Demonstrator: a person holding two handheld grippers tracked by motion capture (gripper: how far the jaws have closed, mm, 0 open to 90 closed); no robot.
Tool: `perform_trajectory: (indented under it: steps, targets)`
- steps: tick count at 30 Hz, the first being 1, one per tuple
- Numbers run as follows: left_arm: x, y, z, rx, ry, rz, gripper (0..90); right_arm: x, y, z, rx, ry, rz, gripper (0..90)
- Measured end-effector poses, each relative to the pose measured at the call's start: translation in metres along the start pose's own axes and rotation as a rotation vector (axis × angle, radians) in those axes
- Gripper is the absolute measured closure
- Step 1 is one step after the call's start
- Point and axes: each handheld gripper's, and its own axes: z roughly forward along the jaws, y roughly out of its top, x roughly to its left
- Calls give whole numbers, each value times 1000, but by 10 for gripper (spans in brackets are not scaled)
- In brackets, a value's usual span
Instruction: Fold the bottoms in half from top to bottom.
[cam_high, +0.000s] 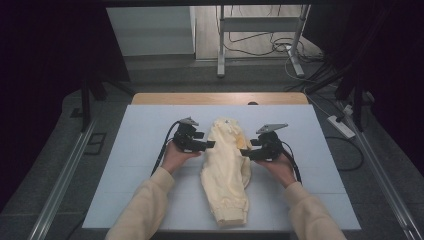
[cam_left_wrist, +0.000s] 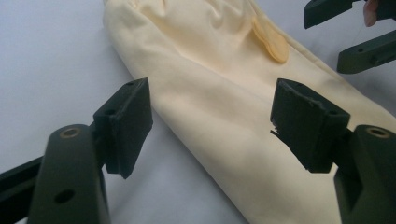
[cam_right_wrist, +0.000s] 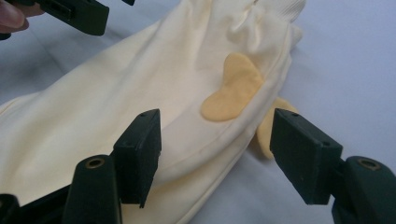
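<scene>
White table (cam_high: 150, 150), cream garment (cam_high: 227, 165) centred, left gripper (cam_high: 209, 144), right gripper (cam_high: 245, 151) flanking, jaws apart.

The cream garment (cam_left_wrist: 224, 116) is cut off by the top, right and bottom edges of the left gripper view; its far end and hem lie outside. In the right gripper view its lower length runs off the left and bottom edges. A second yellow patch (cam_right_wrist: 268, 128) is partly hidden under the garment's edge there. In the high view the printed marks near the garment's top end are too small to make out. The person's forearms are cut by the bottom edge.
</scene>
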Motion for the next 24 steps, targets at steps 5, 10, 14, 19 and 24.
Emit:
perform_trajectory:
  steps: [5,10,14,19,24]
  targets:
    - [7,6,4,14,19,-4,286,-7,11,8,2,-15,6,339]
    - [16,8,10,31,43,-16,287,-15,16,19,13,-28,22,339]
    - [22,11,14,28,52,-25,294,-21,21,25,18,-36,33,339]
    - [26,18,20,35,64,-28,297,-29,31,33,23,-48,47,339]
    - [25,24,25,51,66,-3,298,-31,38,39,18,-50,45,342]
